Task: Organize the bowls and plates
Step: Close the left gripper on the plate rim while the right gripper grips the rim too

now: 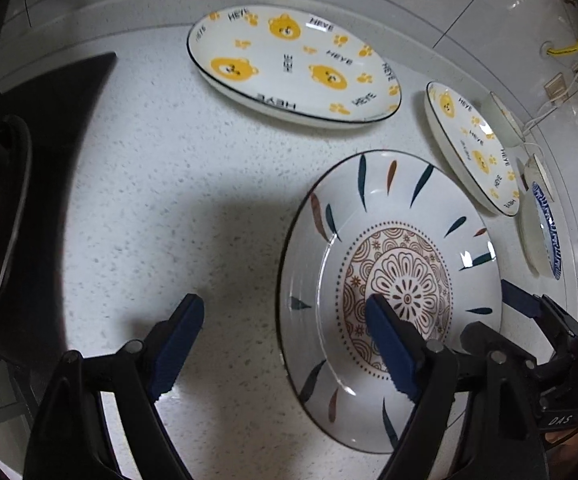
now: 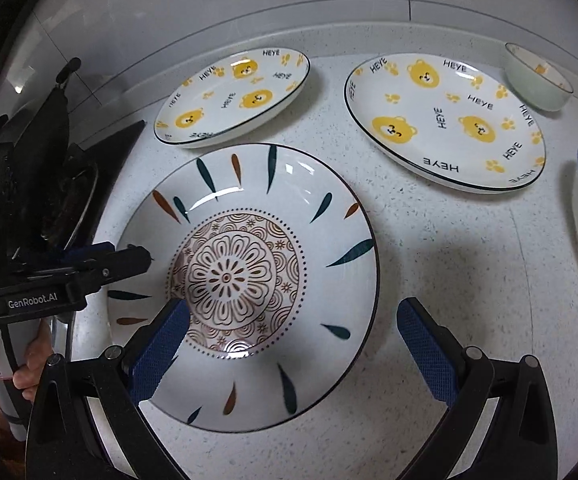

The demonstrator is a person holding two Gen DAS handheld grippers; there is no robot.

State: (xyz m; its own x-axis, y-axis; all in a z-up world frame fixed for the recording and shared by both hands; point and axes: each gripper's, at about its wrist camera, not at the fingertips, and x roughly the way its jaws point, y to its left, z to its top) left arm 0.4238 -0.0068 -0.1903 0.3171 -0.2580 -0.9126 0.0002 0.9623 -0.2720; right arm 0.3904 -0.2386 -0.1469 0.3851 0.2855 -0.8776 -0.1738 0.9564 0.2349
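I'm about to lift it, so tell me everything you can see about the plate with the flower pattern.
The flower plate looks like glossy white glazed ceramic: a deep round dish with a brown flower medallion, dotted ring, teal and orange leaf strokes and a thin dark rim. It lies flat, upright on the speckled counter. Both open tongs straddle its opposite edges; contact can't be told.

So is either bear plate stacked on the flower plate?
No, both bear plates lie apart from the flower plate on the counter.

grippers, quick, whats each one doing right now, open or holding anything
Left gripper: open, empty, its fingers straddling the near rim of the leaf-pattern plate.
Right gripper: open, empty, likewise straddling that plate's rim.
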